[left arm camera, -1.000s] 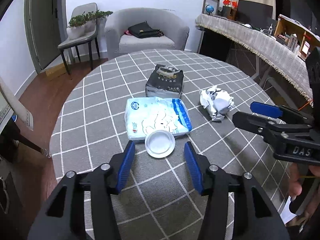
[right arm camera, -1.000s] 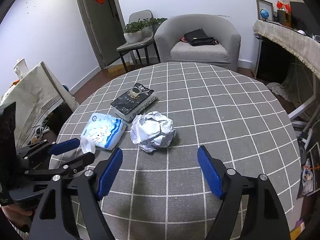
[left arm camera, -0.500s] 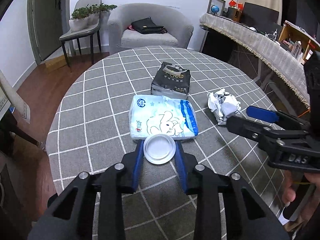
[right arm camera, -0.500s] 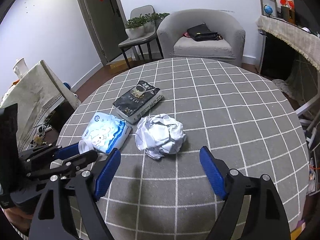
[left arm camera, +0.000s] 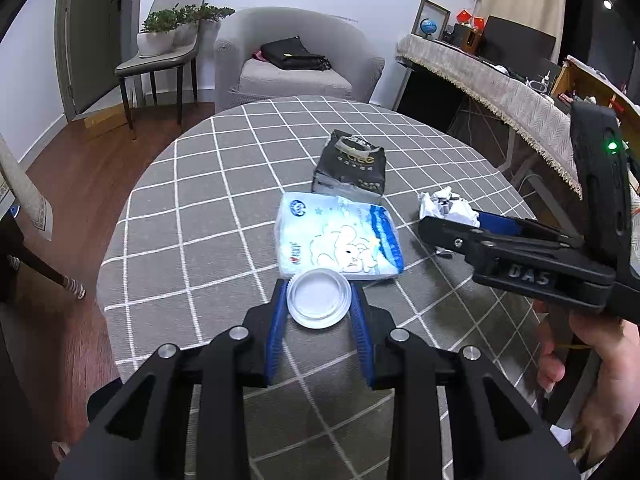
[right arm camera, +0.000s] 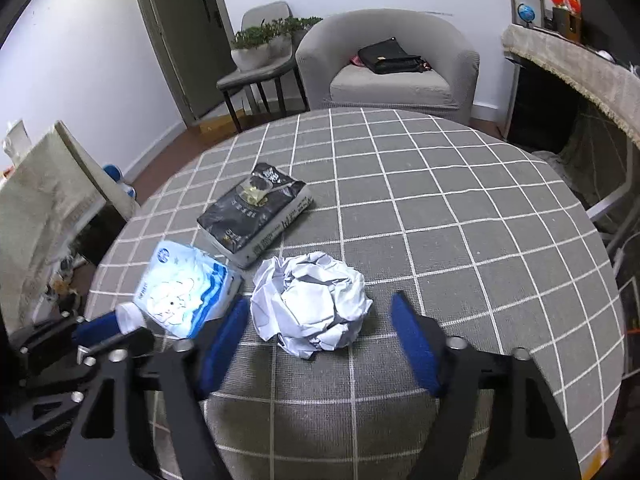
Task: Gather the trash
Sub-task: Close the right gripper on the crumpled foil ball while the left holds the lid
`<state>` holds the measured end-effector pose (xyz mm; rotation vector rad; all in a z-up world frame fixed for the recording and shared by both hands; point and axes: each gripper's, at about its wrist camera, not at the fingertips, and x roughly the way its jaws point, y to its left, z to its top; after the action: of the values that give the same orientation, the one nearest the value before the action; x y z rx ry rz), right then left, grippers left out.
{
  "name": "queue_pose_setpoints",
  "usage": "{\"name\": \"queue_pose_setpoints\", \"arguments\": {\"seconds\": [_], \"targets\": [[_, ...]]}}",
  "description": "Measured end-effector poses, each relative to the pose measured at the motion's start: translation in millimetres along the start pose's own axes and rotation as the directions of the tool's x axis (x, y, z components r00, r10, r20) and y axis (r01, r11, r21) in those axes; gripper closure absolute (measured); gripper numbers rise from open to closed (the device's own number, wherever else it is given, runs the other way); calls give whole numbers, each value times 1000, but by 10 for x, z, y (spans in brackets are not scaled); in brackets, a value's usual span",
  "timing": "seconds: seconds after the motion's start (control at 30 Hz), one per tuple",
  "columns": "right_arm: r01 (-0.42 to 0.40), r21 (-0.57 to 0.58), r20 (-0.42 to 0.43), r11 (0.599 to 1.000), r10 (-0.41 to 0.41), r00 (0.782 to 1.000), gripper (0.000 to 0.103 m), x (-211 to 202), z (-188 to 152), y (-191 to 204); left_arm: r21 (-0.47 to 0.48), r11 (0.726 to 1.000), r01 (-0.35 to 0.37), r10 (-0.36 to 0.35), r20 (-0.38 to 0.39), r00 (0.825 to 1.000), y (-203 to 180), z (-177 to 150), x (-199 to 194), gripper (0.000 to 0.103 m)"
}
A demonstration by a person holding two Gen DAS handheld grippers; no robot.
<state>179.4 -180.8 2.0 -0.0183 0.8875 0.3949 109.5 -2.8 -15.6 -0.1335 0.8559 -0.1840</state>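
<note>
A small white plastic cup (left arm camera: 318,300) sits between the blue pads of my left gripper (left arm camera: 318,291), which is shut on it just above the checked tablecloth. A crumpled white paper ball (right arm camera: 312,304) lies on the table between the fingers of my right gripper (right arm camera: 320,306). Those jaws are closing, and a gap still shows between the pads and the paper. In the left wrist view the right gripper (left arm camera: 452,222) reaches in from the right onto the paper ball (left arm camera: 442,205). The right wrist view shows the left gripper (right arm camera: 114,330) with the cup (right arm camera: 130,316) at lower left.
A blue-and-white tissue pack (left arm camera: 340,240) lies just beyond the cup, and a black packet (left arm camera: 352,164) lies behind it. The round table (right arm camera: 460,200) drops off at left and right. A grey armchair (right arm camera: 388,76), a chair with plants and a cloth-covered counter (left arm camera: 500,92) stand beyond.
My left gripper went from open around the cup to shut on it. The right gripper moved forward over the paper ball and its jaws narrowed.
</note>
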Motion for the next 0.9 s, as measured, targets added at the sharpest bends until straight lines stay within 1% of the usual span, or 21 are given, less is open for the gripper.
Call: {"name": "queue_pose_setpoints", "arguments": {"seconds": [0.07, 0.1, 0.23, 0.37, 0.5, 0.57, 0.67, 0.9], "targets": [[25, -17, -2, 1000, -25, 1000, 46, -8, -8, 2, -11, 1000, 0, 0, 2, 1000, 42, 0, -30, 70], [19, -10, 2, 1000, -18, 1000, 48, -24, -19, -8, -17, 1000, 3, -3, 2, 1000, 60, -1, -43, 70], [8, 21, 33, 1000, -8, 999, 49, -114, -14, -94, -36, 999, 8, -7, 10, 1000, 143, 9, -99, 70], [8, 14, 82, 1000, -9, 997, 50, -217, 0, -94, -31, 999, -15, 15, 16, 1000, 203, -10, -131, 70], [-26, 17, 113, 1000, 24, 993, 50, -296, -14, -82, -26, 999, -34, 34, 23, 999, 277, -56, -195, 70], [-42, 8, 124, 999, 41, 991, 50, -324, -21, -19, -27, 999, -39, 40, 23, 999, 331, -96, -238, 70], [-72, -13, 131, 997, 73, 989, 50, -369, -63, 134, -34, 997, -66, 67, 26, 997, 411, -161, -327, 70], [-128, -61, 145, 990, 136, 980, 50, -442, -148, 580, -58, 992, -116, 120, 62, 991, 578, -340, -628, 69]]}}
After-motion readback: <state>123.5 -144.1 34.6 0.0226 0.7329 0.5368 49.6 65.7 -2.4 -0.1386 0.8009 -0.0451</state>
